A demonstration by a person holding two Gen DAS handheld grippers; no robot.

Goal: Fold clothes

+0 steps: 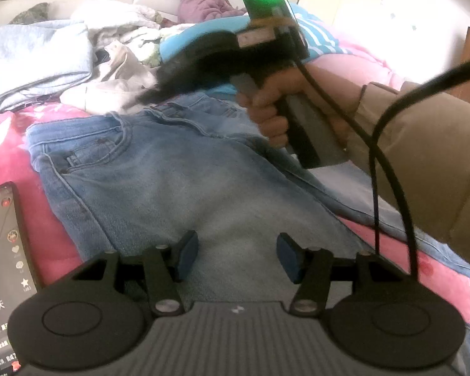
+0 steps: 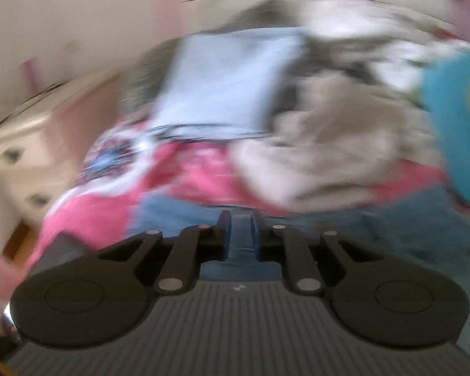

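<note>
Denim jeans [image 1: 178, 169] lie spread across the pink bed [image 1: 12, 144], heavy, limp, grippy; right tool [image 2: 240, 230] pinches a denim fold, left tool [image 1: 237, 255] spread above a leg; grab seams or waistband.
</note>
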